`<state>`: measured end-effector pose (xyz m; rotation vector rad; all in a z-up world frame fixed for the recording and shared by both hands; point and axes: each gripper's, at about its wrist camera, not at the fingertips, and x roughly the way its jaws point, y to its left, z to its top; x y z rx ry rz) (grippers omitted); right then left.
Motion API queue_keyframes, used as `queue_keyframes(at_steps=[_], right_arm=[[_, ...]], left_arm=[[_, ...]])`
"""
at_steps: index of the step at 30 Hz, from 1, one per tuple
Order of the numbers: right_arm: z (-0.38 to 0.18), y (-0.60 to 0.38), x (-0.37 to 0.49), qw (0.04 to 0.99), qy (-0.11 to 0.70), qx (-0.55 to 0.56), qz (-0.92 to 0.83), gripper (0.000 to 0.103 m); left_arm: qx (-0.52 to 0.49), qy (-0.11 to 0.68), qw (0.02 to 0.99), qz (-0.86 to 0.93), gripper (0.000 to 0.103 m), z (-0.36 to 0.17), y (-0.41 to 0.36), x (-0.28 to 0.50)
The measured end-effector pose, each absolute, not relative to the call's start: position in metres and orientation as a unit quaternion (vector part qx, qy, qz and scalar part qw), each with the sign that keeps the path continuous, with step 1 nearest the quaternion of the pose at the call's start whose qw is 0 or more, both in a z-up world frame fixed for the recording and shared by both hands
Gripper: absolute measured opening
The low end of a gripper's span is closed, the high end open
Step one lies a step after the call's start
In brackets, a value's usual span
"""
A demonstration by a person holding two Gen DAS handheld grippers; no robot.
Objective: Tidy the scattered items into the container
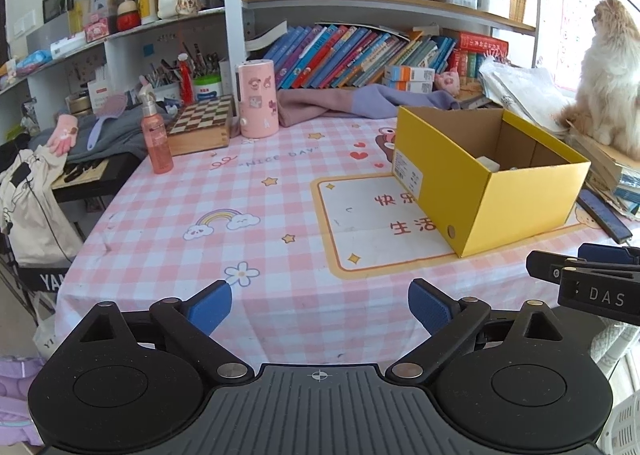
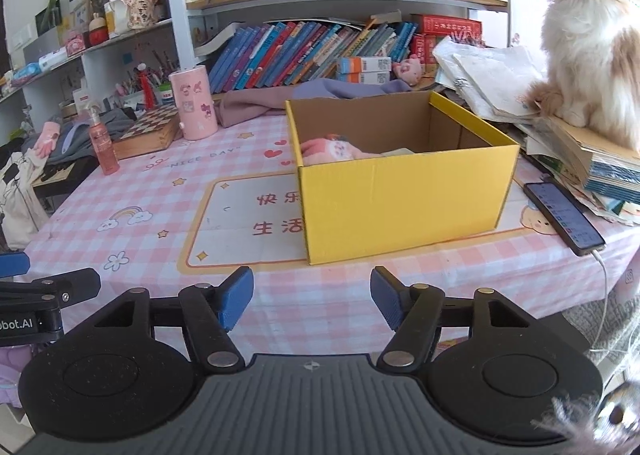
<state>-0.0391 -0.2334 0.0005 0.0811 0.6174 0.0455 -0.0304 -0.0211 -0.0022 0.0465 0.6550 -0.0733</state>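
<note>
A yellow cardboard box [image 1: 492,191] [image 2: 404,203] stands open on the pink checked tablecloth [image 1: 224,191]. Inside it lie a pink glove [image 2: 332,149] and a pale item [image 1: 490,163]. At the table's far left stand a pink spray bottle [image 1: 157,135] [image 2: 103,145], a pink cylinder [image 1: 257,99] [image 2: 195,103] and a wooden chessboard box [image 1: 200,127] [image 2: 148,131]. Another pink glove [image 1: 62,135] [image 2: 47,141] lies on grey cloth beyond the table. My left gripper [image 1: 319,305] hangs open over the near edge with nothing between its fingers. My right gripper [image 2: 312,297] is open too, empty, just in front of the box.
A long-haired cat [image 2: 588,39] [image 1: 608,75] sits on stacked papers and books at the right. A phone [image 2: 562,213] on a cable lies right of the box. Bookshelves [image 1: 360,55] line the back. A purple and pink cloth [image 1: 360,103] lies behind the box.
</note>
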Motion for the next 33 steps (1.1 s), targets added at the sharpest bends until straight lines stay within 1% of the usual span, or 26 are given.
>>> queue_keyframes(at_steps=[14,17,26,28,33], right_arm=[[0.005,-0.237,-0.058,0.954,0.298,0.033,0.015,0.065],[0.006,-0.234,-0.062,0.955,0.296,0.028,0.022,0.068],[0.000,-0.231,-0.068,0.950,0.311,0.030,0.030,0.070],[-0.001,-0.230,-0.068,0.949,0.312,0.031,0.031,0.071],[-0.002,-0.227,-0.069,0.948,0.313,0.028,0.039,0.075]], left_arm=[[0.026,0.328,0.944,-0.041,0.101,-0.007,-0.022,-0.042],[0.028,0.333,0.942,-0.039,0.101,-0.008,-0.022,-0.044],[0.039,0.347,0.937,-0.027,0.101,-0.011,-0.022,-0.051],[0.039,0.348,0.936,-0.021,0.102,-0.011,-0.021,-0.052],[0.031,0.352,0.935,-0.011,0.103,-0.011,-0.017,-0.053]])
